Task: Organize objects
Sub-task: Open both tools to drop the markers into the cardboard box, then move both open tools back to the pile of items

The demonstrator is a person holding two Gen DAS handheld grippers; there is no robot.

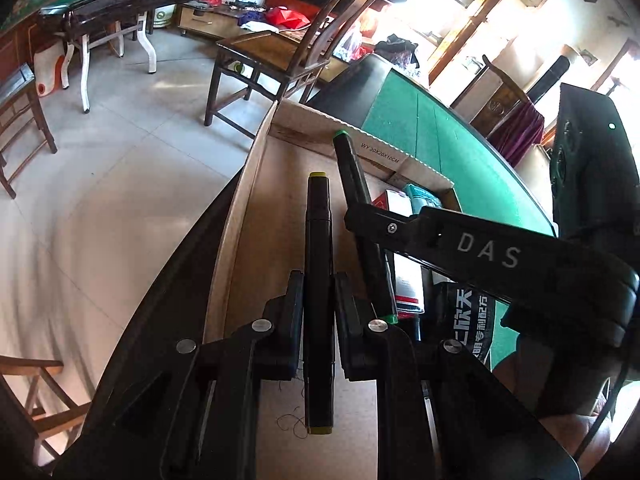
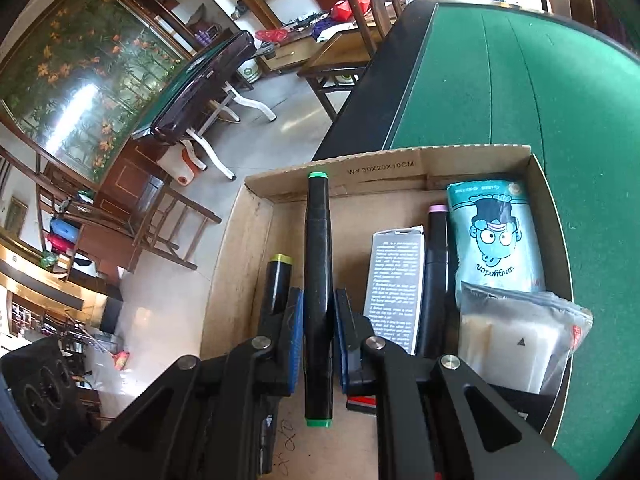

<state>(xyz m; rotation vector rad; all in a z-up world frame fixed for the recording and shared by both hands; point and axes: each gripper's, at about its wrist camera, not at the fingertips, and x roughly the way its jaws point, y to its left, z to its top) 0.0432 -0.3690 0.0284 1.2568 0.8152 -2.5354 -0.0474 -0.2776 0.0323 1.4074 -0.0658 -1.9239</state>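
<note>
Both tongs are inside the cardboard box [image 2: 400, 160], which sits at the edge of the green felt desk [image 2: 500, 80]. The left tongs [image 1: 319, 320] are closed on a black marker with yellow-olive caps [image 1: 318, 280], held near the box's left wall. The right tongs [image 2: 318, 340] are clamped on the green-capped marker [image 2: 317, 280] just beside it.

The left view catches the right tongs [image 1: 360, 216] from the side with that green marker [image 1: 352, 168] angled toward the box's far wall. Only the right view really shows the rest: a pink-capped marker [image 2: 436, 272], a gray printed carton [image 2: 396, 288], a teal cartoon tissue pack [image 2: 496, 240] and a clear zip bag [image 2: 516, 332] along the right side.
</note>
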